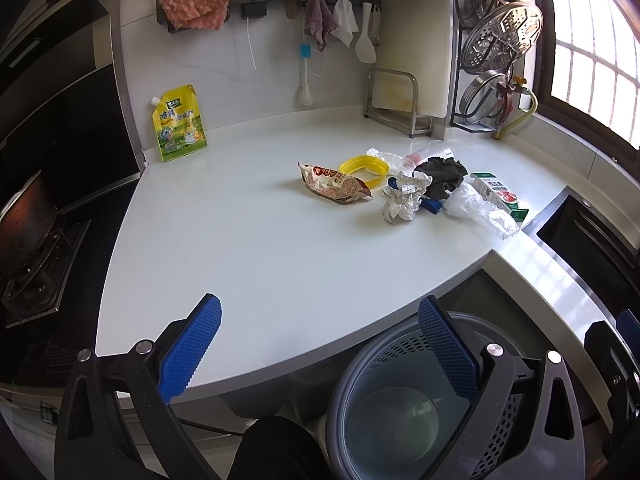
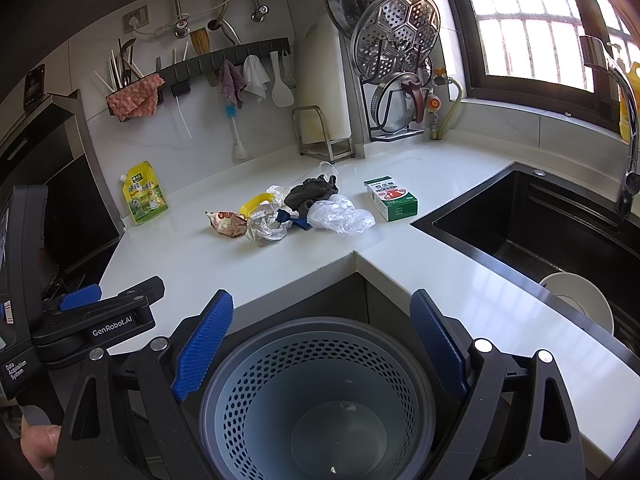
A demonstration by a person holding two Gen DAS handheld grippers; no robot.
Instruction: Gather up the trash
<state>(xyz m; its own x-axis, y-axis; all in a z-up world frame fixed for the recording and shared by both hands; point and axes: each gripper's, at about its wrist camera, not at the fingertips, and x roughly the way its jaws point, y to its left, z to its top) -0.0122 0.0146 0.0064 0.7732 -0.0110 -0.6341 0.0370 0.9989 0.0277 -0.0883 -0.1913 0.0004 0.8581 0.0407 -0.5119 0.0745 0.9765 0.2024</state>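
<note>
- Left wrist view shows basically nothing collected so far: the trash bin [image 1: 404, 404] below the edge of the surface [image 1: 260, 240] looks bare inside, apart from maybe a speck or two on the bottom in the right wrist view.
- All the trash sits in one loose cluster near the back right of the surface: snack wrapper [image 1: 334, 184], yellow ring lid [image 1: 364, 168], crumpled paper ball [image 1: 402, 200], dark rag [image 1: 442, 176], clear plastic bag [image 1: 480, 206], a clear cup [image 1: 432, 152] on its side, and a green-and-white carton [image 1: 500, 196] just beside the pile.
- Left hand-held gripper [image 1: 320, 348] has its blue fingers spread wide, holding nothing, hovering over the near edge of the surface.
- Right hand-held gripper [image 2: 322, 344] is the same deal, wide apart and empty, hanging right above the bin, well apart from the pile.
- So my read: every piece is left to do.
- Yellow seasoning pouch [image 1: 178, 124] stands against the wall, well apart from the pile. Can't tell if it counts as trash; looks like it belongs there.
- Hard to make out: some blue item [image 1: 432, 205] is mostly buried under the paper and rag, and the cup is half hidden behind the rag. Can't say what else is underneath.
- Sink [image 2: 540, 240] on the right has a white bowl [image 2: 576, 300], partly cut off.
</note>
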